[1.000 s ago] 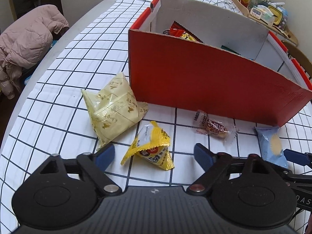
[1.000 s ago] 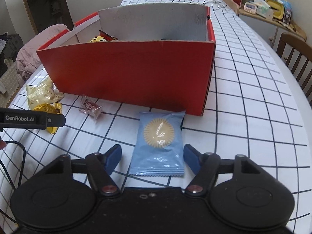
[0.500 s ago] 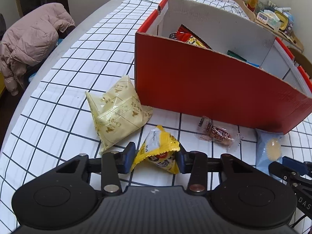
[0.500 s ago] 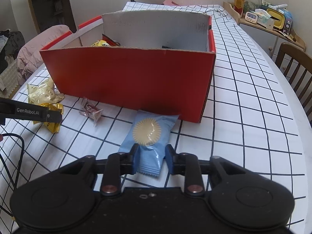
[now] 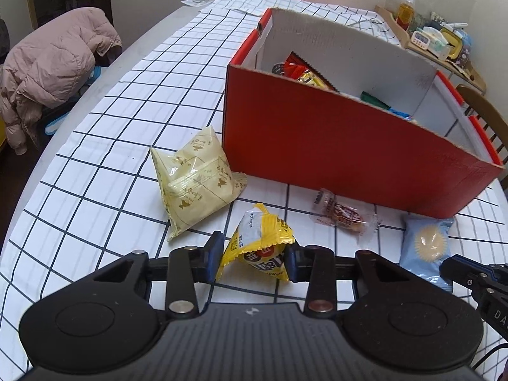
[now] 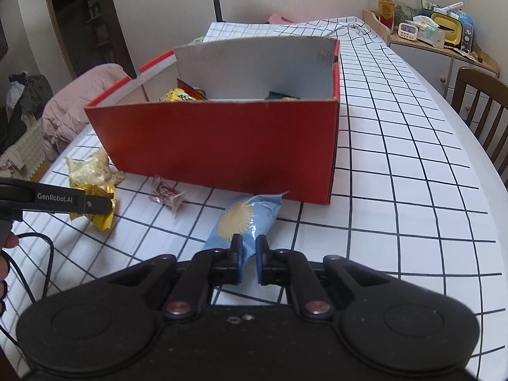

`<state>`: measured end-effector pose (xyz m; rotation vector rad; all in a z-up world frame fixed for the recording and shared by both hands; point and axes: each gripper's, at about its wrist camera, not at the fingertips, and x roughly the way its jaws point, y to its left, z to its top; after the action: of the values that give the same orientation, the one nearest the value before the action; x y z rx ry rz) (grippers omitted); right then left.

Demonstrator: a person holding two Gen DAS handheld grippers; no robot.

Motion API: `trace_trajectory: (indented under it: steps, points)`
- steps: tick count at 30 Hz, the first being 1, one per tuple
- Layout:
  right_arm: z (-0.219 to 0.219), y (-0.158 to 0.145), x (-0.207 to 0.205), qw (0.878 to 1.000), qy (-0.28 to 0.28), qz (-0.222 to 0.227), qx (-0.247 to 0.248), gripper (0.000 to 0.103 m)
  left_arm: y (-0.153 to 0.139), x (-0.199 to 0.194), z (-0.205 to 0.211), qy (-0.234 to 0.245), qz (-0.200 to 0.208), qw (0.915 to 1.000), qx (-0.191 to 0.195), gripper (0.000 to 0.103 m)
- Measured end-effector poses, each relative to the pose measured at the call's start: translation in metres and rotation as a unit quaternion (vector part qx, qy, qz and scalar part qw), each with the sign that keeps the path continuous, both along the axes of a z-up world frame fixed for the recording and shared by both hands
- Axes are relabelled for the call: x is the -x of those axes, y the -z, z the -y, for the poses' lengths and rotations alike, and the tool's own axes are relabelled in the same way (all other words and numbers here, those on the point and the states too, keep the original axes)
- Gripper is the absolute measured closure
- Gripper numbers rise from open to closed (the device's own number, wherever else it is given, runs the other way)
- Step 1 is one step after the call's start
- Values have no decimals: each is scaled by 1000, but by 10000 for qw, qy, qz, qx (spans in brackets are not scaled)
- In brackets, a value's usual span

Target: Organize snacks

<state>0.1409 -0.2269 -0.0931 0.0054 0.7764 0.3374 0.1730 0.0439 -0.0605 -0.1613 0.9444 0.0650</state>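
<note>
Red box (image 5: 333,146): set on the checked tablecloth (image 5: 127,120), snacks inside. Pale yellow packet (image 5: 197,181): laid beside it. Blue packet (image 6: 244,222): pinched by the closing right gripper (image 6: 247,255). Yellow packet (image 5: 260,247): clamped in the left gripper (image 5: 254,254).

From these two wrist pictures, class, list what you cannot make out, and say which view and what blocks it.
- Most of what lies in the red box: both views, its front wall hides it.
- Near end of the blue packet: right wrist view, behind the right gripper, whose jaws are closing on it.
- Print on the yellow packet: left wrist view, crumpled in the left gripper.
- Shelf items: too small.
</note>
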Motion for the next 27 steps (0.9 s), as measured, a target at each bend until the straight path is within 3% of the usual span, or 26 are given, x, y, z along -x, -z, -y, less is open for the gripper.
trace_trajectory:
  steps: [8, 27]
  points:
    - [5, -18, 22, 9995, -149, 277, -72, 103, -18, 14, 5, 218, 122, 9997, 17, 65]
    - [5, -57, 44, 9966, -416, 706, -66, 103, -50, 27, 17, 521, 407, 9978, 31, 65]
